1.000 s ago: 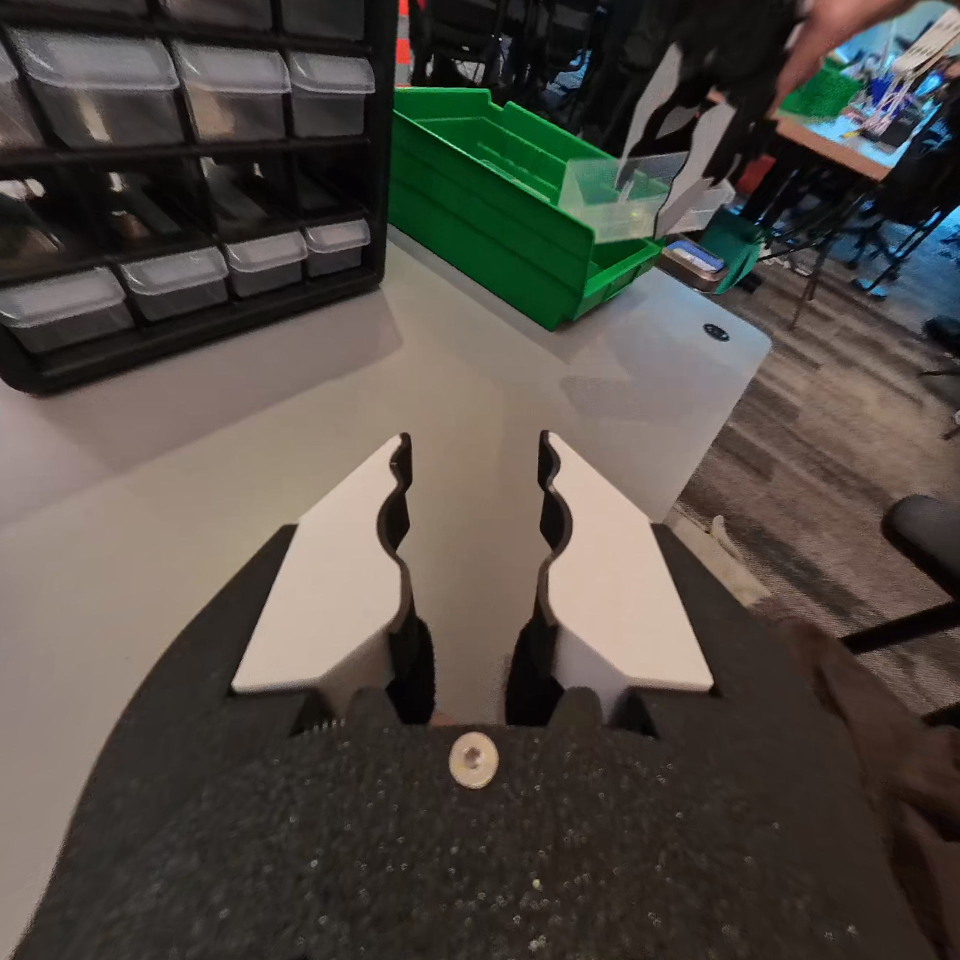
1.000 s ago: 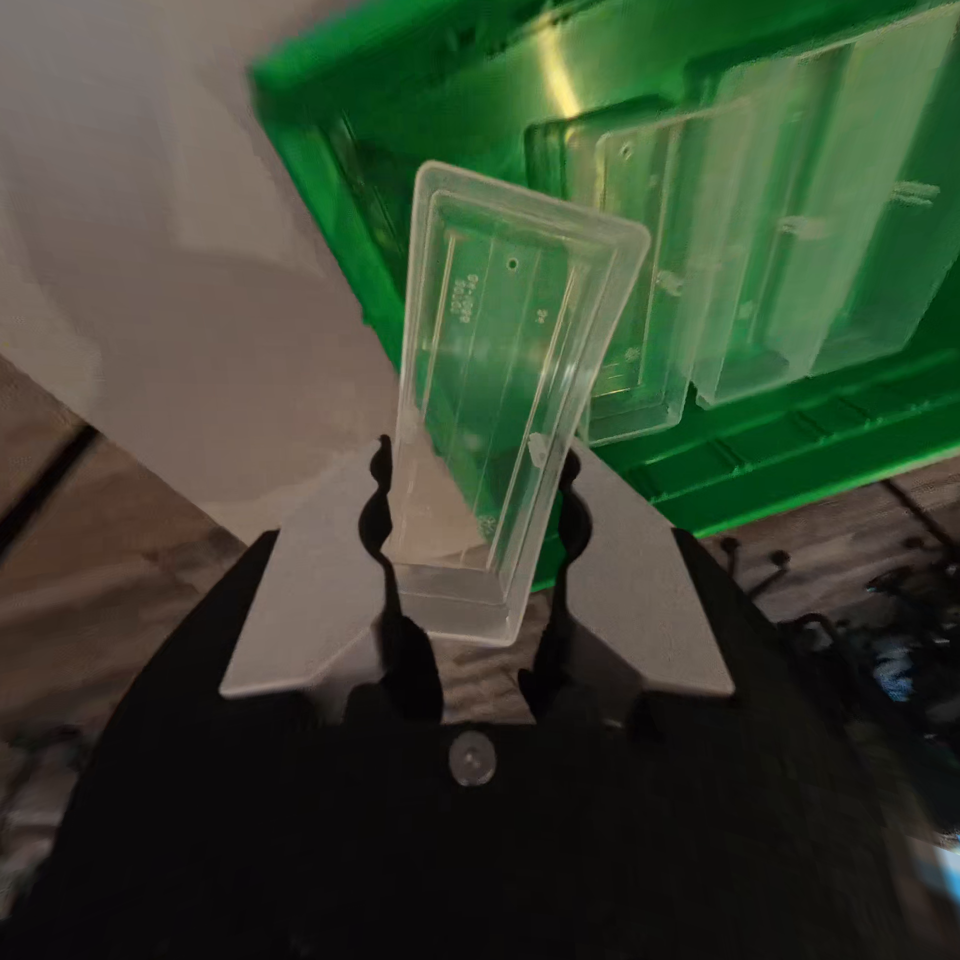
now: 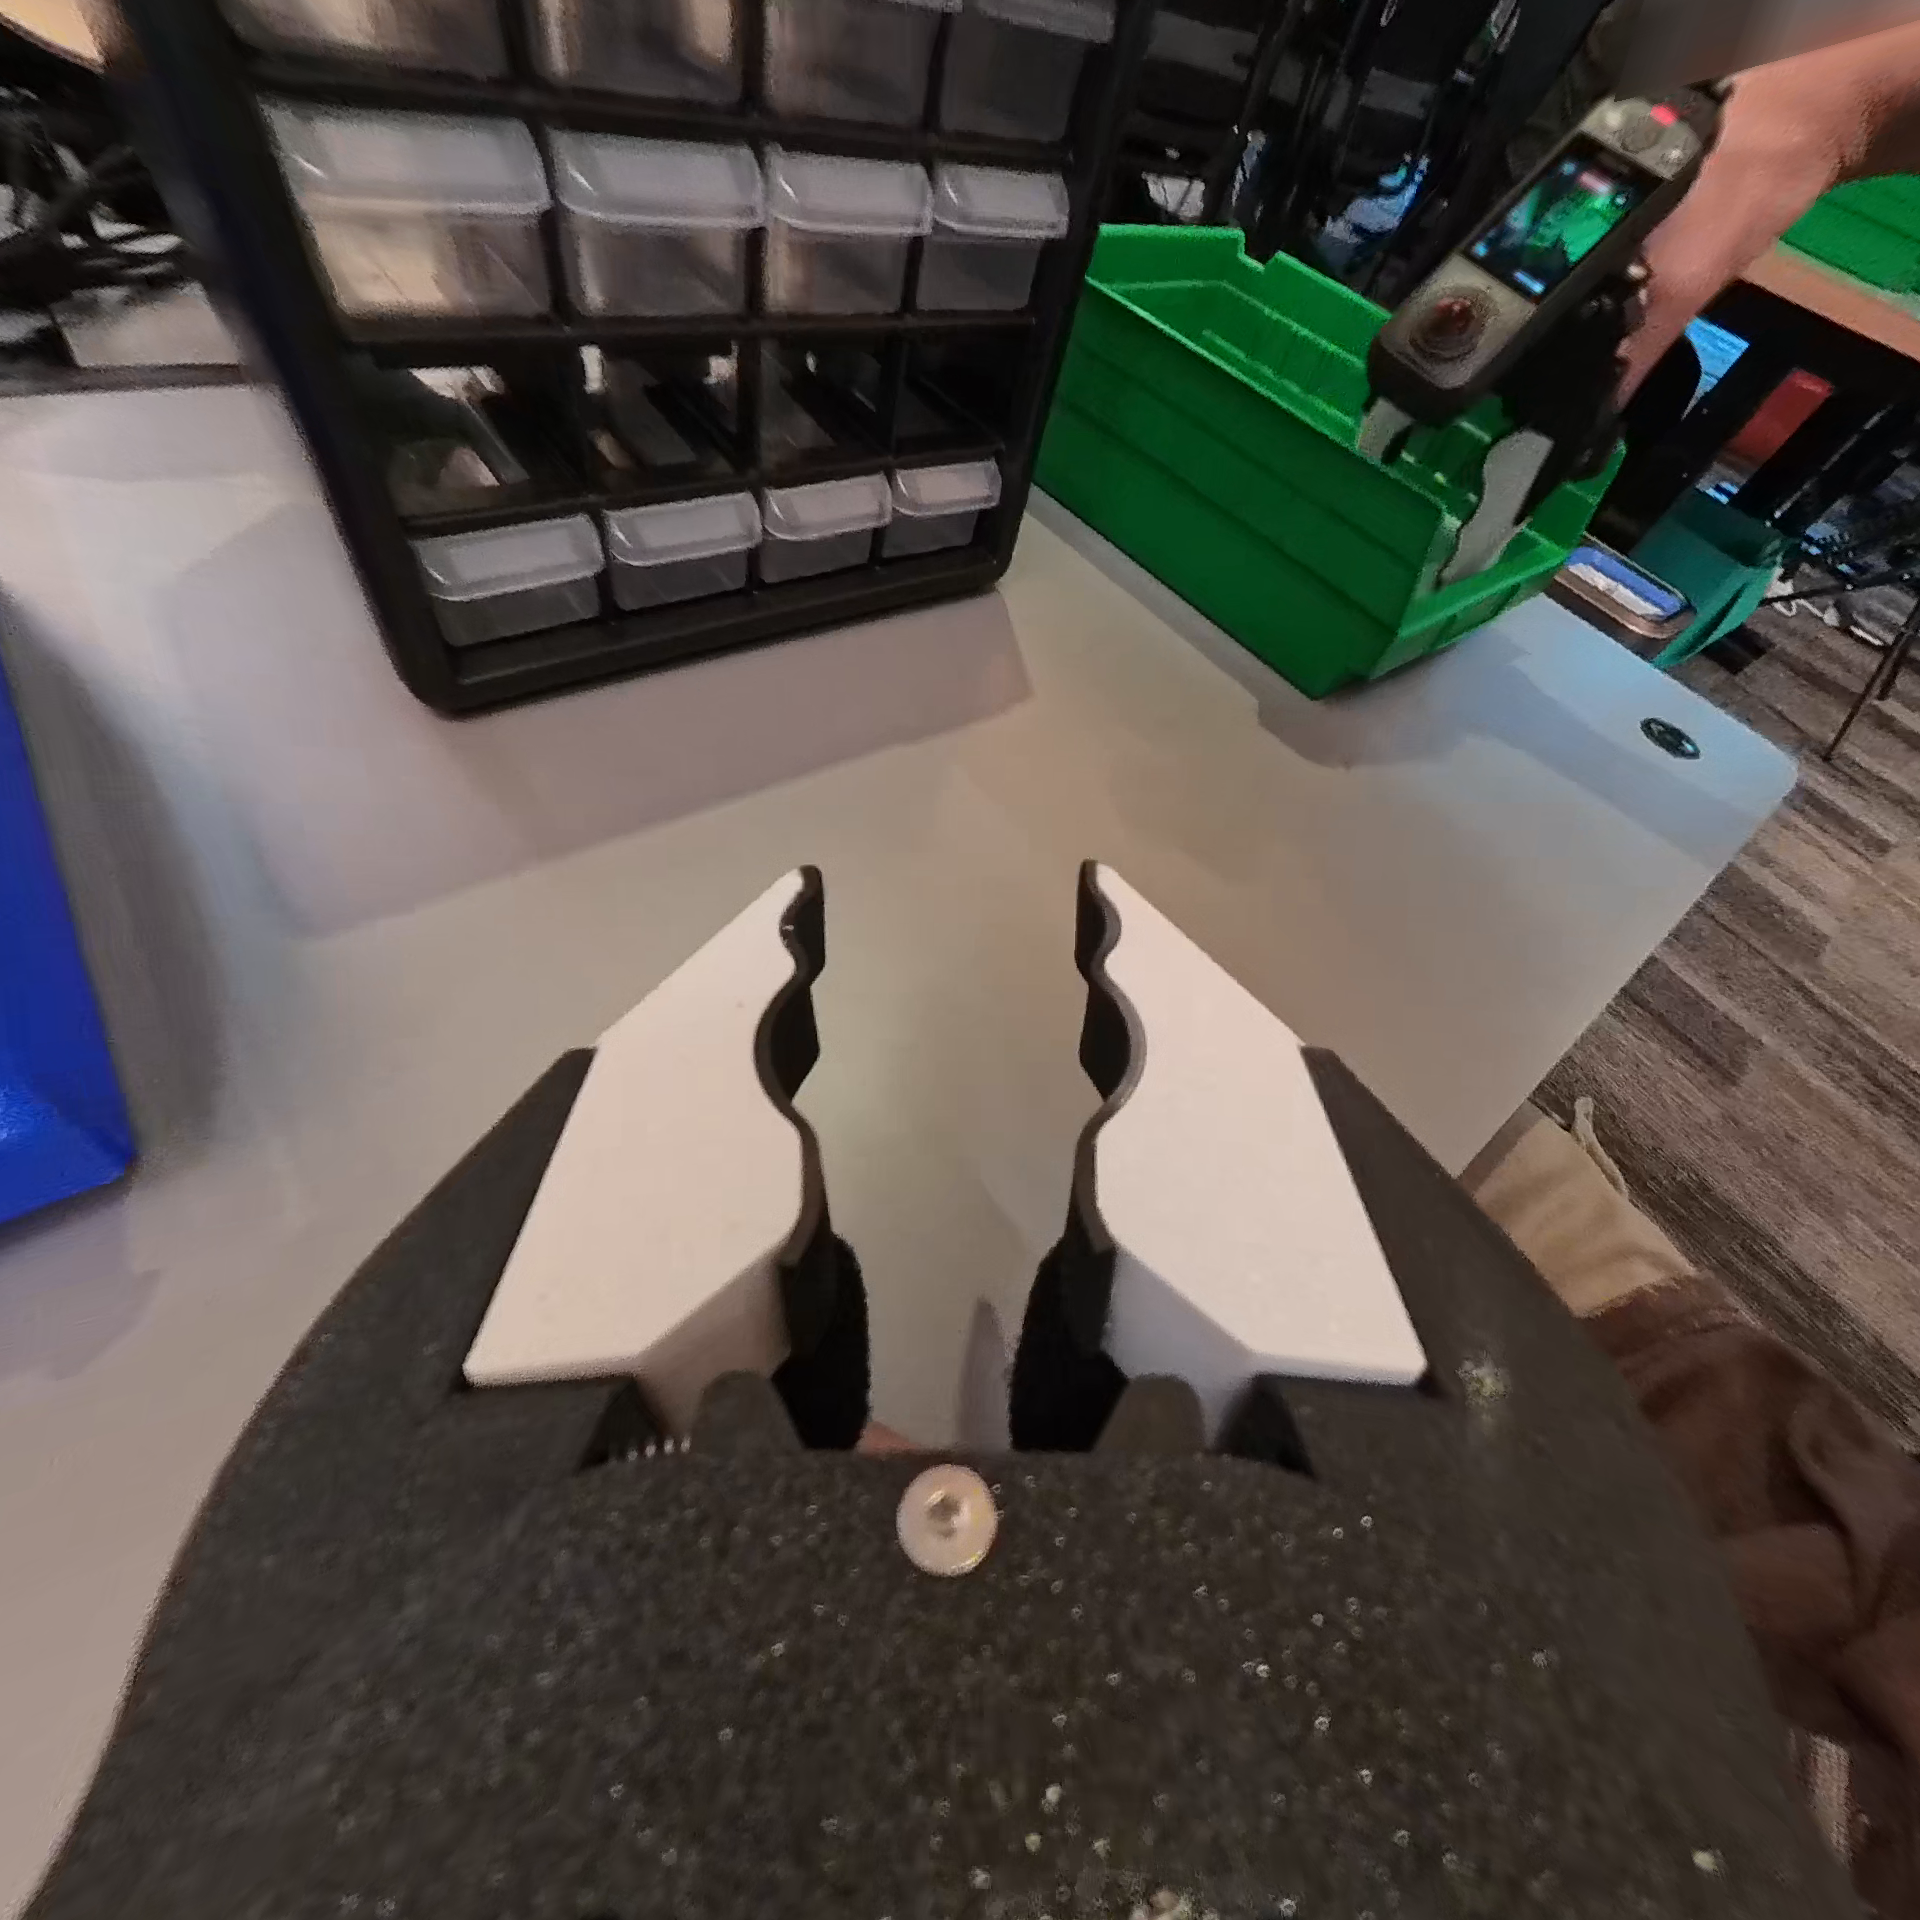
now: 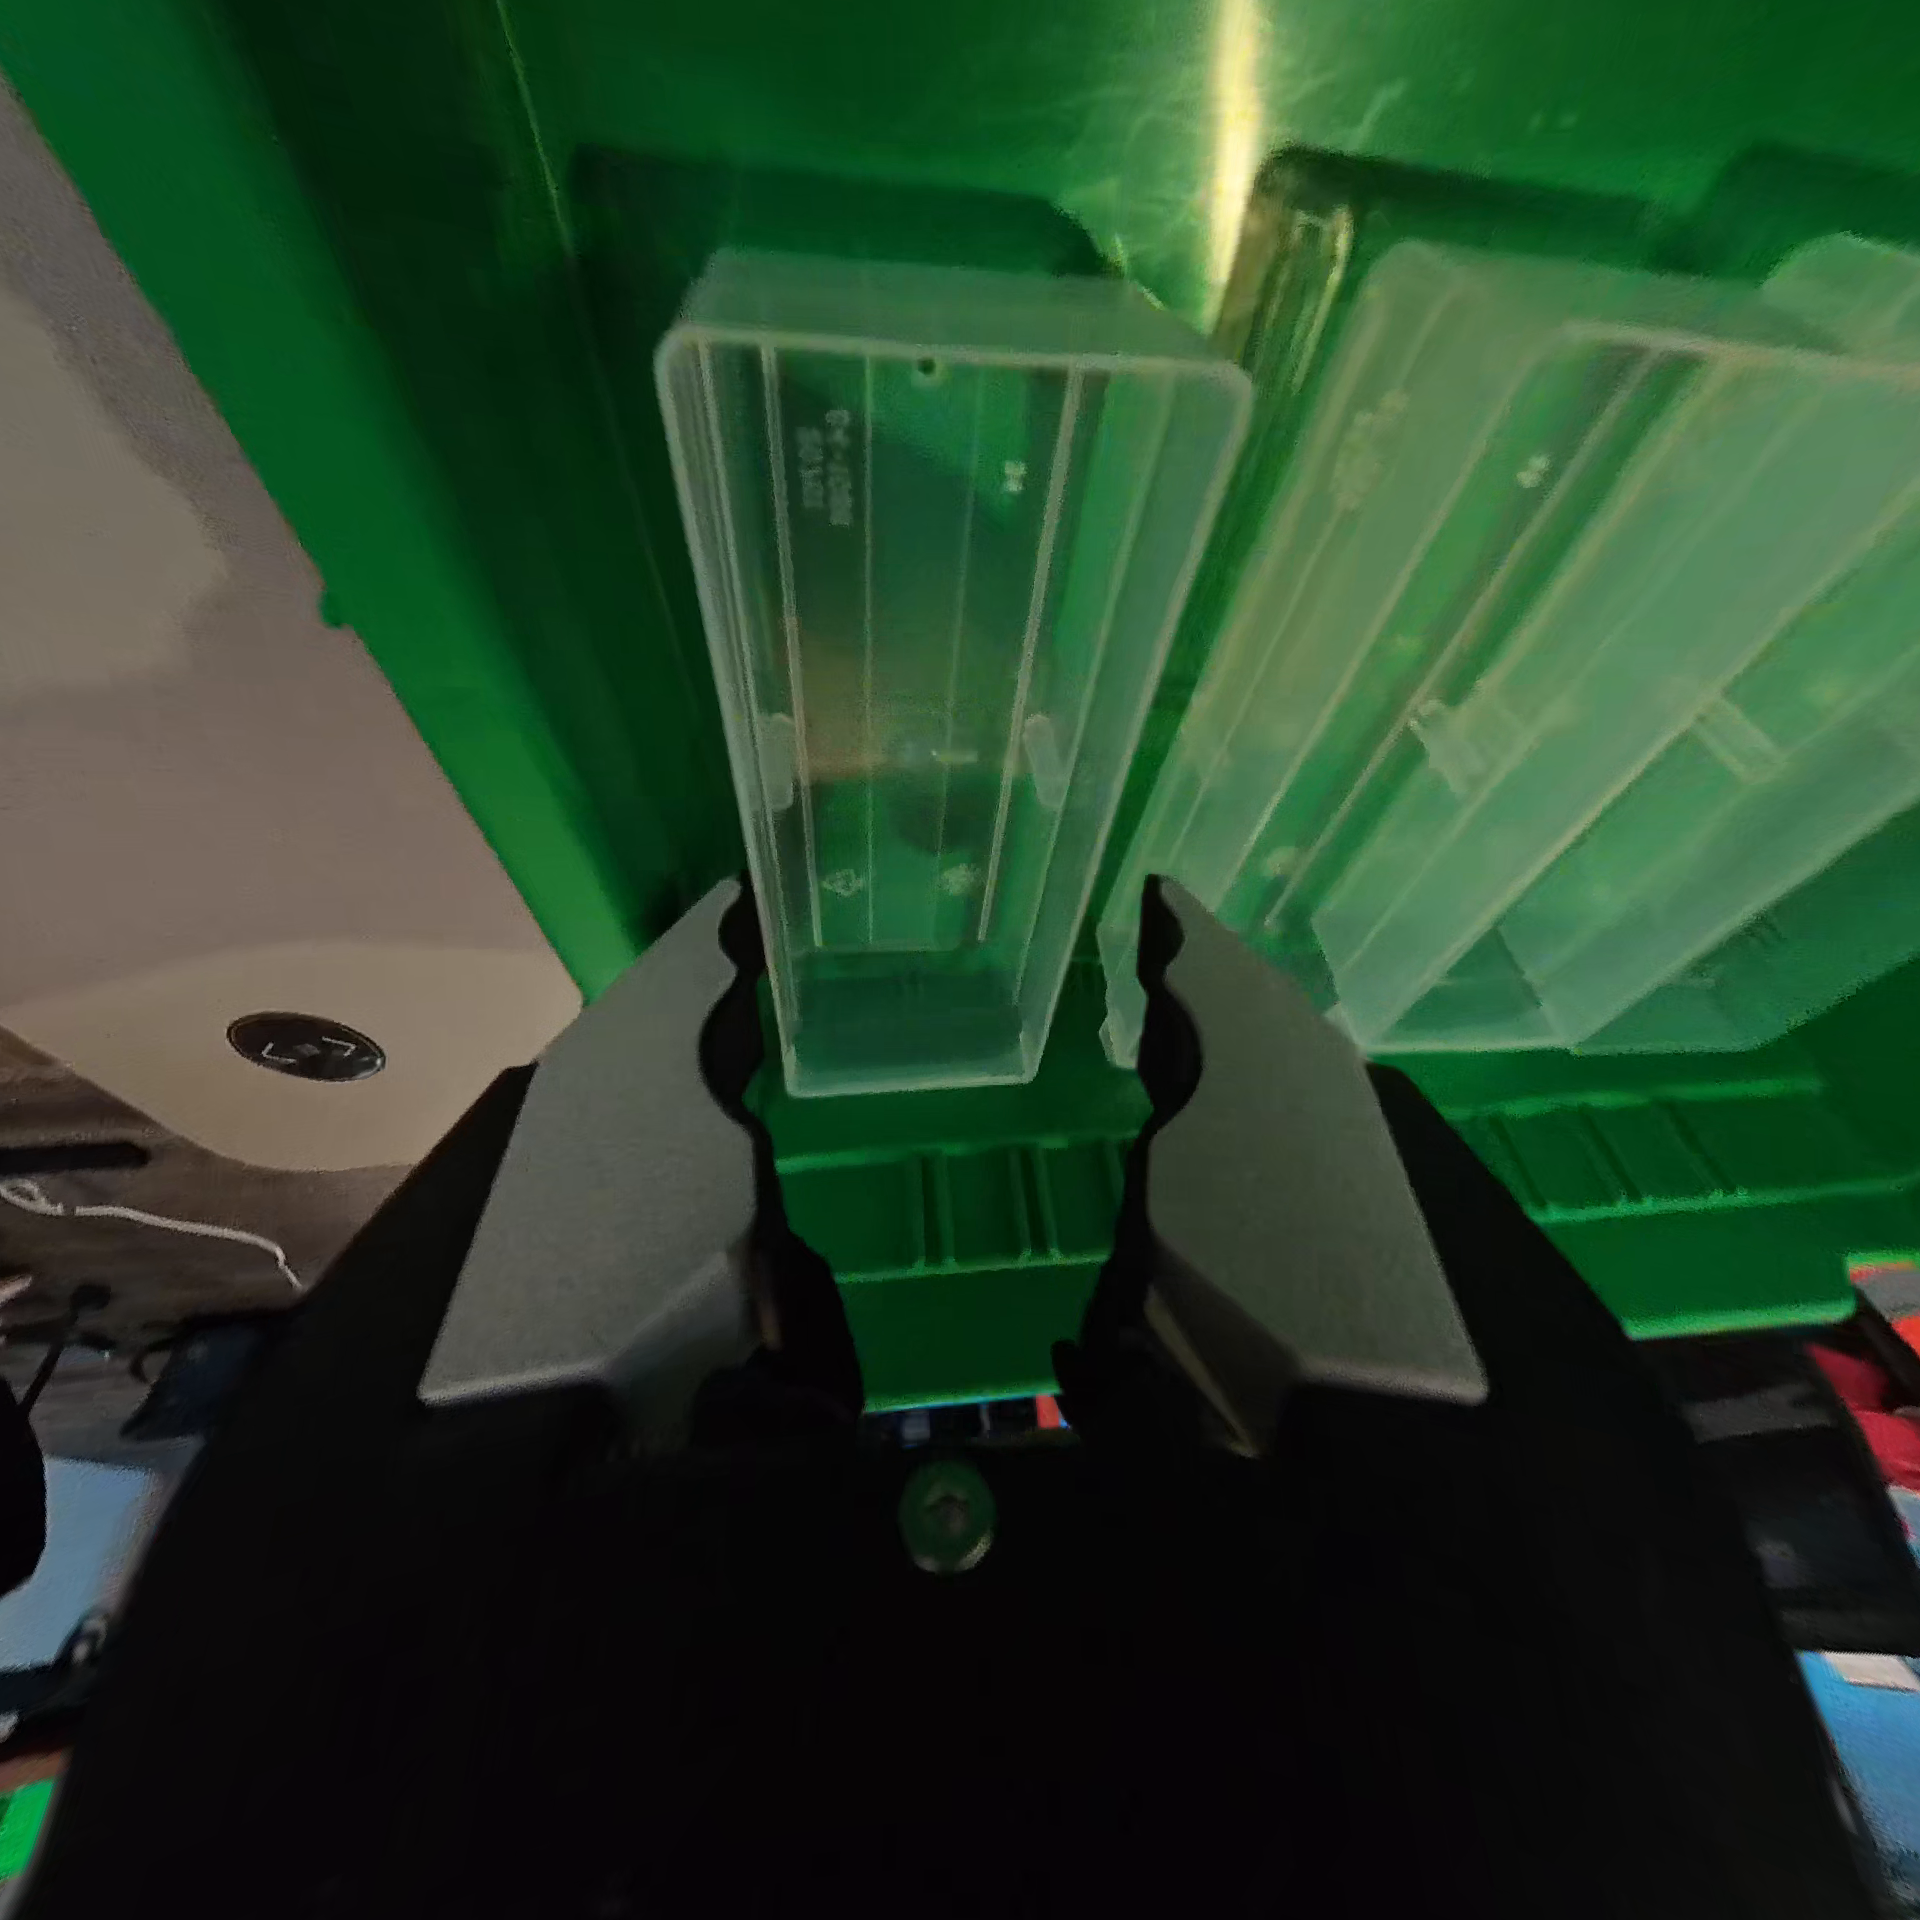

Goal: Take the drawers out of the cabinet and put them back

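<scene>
Down inside the green bin point(image 4: 935, 125), a clear plastic drawer point(image 4: 935, 665) lies on the floor with its near end between the tips of the right gripper point(image 4: 940, 914), whose jaws stand wide apart on either side of it; a small gap shows at the right fingertip, and on the left I cannot tell whether the finger touches the drawer wall. Just beside it to the right lie more clear drawers point(image 4: 1558, 707), stacked at a slant and overlapping one another. From the left wrist view, that same right gripper point(image 3: 1475, 520) reaches down over the near end of the green bin point(image 3: 1226, 457), held by a person's hand point(image 3: 1756, 177), with a small camera point(image 3: 1527, 249) mounted on top of it. The left gripper point(image 3: 945, 904) hangs over the bare white table point(image 3: 623, 810), its jaws spread wide with nothing between them. Well ahead of it stands the black cabinet point(image 3: 665, 343), just beside the bin's left side; one row of its slots gapes empty, while the rows above and the bottom row point(image 3: 707, 540) hold their clear drawers. A blue object point(image 3: 42, 1039) sits at the left edge of the table, and grey wood-look flooring point(image 3: 1766, 1039) runs past the table's right edge.
</scene>
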`<state>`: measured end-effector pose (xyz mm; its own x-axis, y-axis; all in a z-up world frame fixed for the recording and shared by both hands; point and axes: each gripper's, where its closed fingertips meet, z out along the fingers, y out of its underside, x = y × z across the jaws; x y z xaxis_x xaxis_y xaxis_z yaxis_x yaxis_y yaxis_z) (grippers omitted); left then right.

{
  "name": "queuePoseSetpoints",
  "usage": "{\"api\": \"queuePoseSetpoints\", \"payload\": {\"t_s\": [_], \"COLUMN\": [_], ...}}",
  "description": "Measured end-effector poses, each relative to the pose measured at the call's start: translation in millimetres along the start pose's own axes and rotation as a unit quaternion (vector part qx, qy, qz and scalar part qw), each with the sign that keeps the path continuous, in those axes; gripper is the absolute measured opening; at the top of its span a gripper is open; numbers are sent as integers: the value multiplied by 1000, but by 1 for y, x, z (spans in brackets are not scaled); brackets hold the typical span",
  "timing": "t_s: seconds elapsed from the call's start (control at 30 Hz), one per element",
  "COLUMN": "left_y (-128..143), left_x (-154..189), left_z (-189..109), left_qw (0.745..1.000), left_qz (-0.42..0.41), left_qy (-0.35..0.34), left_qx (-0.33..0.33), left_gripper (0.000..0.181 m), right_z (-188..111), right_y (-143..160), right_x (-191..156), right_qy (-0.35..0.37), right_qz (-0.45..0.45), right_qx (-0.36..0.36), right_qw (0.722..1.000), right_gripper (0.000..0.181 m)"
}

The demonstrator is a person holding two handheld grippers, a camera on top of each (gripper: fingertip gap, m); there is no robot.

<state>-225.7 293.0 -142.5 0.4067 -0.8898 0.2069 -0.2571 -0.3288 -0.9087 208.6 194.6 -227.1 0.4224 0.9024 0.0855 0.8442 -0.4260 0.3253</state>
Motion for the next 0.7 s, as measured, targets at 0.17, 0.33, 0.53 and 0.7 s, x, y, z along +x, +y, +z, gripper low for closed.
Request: {"api": "queuePoseSetpoints", "payload": {"t_s": [0.17,0.33,0.53,0.7], "left_y": [-12,-13,-13,-12], "left_x": [-11,-14,-19,-32], "left_z": [-12,-21,-28,-31], "left_qw": [1000,999,999,998], "left_qz": [1,8,14,4], "left_qy": [-16,-24,-37,-50], "left_qx": [21,26,30,29], "left_gripper": [47,47,47,47], "right_z": [-15,-14,-33,-75], "right_y": [3,2,10,17], "right_x": [0,2,5,6], "right_qy": [49,102,150,188], "right_qz": [48,73,138,259], "right_qx": [45,68,101,214], "right_qw": [997,990,974,923], "right_gripper": [73,67,87,85]}}
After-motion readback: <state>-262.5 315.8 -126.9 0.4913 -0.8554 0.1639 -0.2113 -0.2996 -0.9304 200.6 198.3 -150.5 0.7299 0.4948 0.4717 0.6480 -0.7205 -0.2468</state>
